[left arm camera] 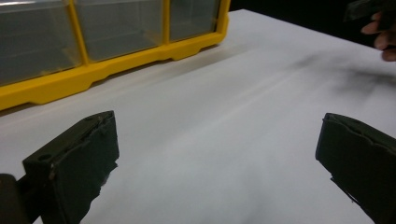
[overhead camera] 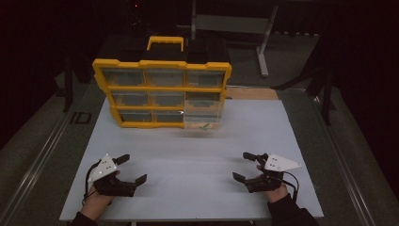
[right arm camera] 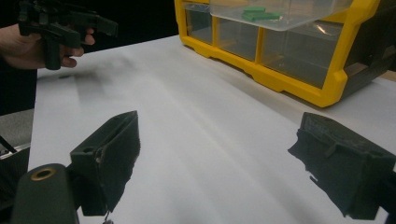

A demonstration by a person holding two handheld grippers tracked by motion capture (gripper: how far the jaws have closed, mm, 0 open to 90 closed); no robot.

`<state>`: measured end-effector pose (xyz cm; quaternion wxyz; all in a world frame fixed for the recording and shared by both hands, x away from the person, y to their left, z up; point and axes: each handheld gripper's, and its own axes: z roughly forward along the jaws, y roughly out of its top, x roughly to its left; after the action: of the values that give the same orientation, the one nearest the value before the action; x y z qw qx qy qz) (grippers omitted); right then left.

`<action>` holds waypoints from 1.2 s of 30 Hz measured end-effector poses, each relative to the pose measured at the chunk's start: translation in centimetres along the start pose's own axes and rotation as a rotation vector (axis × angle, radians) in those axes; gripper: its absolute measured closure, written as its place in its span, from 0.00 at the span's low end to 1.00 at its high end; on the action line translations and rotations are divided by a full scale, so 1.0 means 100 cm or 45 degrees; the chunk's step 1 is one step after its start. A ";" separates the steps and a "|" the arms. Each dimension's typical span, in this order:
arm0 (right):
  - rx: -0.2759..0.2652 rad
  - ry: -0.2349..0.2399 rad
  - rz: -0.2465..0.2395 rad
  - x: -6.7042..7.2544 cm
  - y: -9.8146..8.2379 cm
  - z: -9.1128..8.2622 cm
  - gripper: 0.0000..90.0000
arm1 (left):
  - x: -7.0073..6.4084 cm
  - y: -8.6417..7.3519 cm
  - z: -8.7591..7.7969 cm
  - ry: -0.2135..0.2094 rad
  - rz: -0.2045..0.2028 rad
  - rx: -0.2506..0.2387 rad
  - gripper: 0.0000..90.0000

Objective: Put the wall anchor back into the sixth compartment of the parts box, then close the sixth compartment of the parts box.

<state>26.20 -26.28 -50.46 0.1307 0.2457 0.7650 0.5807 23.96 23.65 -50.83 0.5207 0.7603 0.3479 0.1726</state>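
A yellow organizer case with clear drawers stands upright at the back of the white table. Its bottom right drawer is pulled out toward me and holds small green pieces. My left gripper rests near the front left of the table, open, with nothing between its jaws. My right gripper sits open and empty at the front right. The right gripper view has the pulled-out drawer with its green pieces above the case. The left gripper view catches the case's lower edge.
A grey metal stand rises behind the table on the right, beyond a wooden strip. The surroundings are dark, with floor rails on the left. A wide bare stretch of table lies between the grippers and the case.
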 end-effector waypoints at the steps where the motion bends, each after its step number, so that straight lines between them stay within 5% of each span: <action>1: -0.001 0.001 0.002 0.000 0.000 0.000 0.15 | 0.001 -0.001 0.000 0.004 -0.002 0.000 0.00; 10: 0.006 0.012 0.000 0.002 -0.001 0.001 0.15 | 0.005 -0.002 -0.006 0.037 -0.012 -0.086 0.01; 15: 0.005 0.017 -0.001 0.003 0.000 0.002 0.15 | 0.010 -0.001 -0.011 0.019 -0.130 -0.113 0.04; 17: 0.003 0.019 -0.002 0.003 0.000 0.002 0.15 | 0.010 0.001 -0.013 0.049 -0.157 -0.098 0.03; 19: 0.004 0.017 -0.004 0.004 0.000 0.002 0.15 | 0.008 0.002 -0.016 0.091 -0.133 -0.100 0.00; 28: -0.017 0.008 -0.011 0.004 0.003 -0.001 0.15 | 0.005 0.000 -0.018 0.084 -0.084 -0.147 0.00; 34: -0.003 -0.014 -0.015 0.006 0.006 -0.001 0.13 | 0.003 0.000 -0.014 0.091 -0.068 -0.112 0.00; 36: -0.015 0.026 -0.002 0.007 0.007 -0.003 0.12 | 0.002 0.000 -0.013 0.085 -0.058 -0.099 0.00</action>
<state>25.65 -26.00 -49.63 0.1250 0.2385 0.7631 0.5875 23.31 24.61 -50.30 0.5417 0.7252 0.3753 0.1994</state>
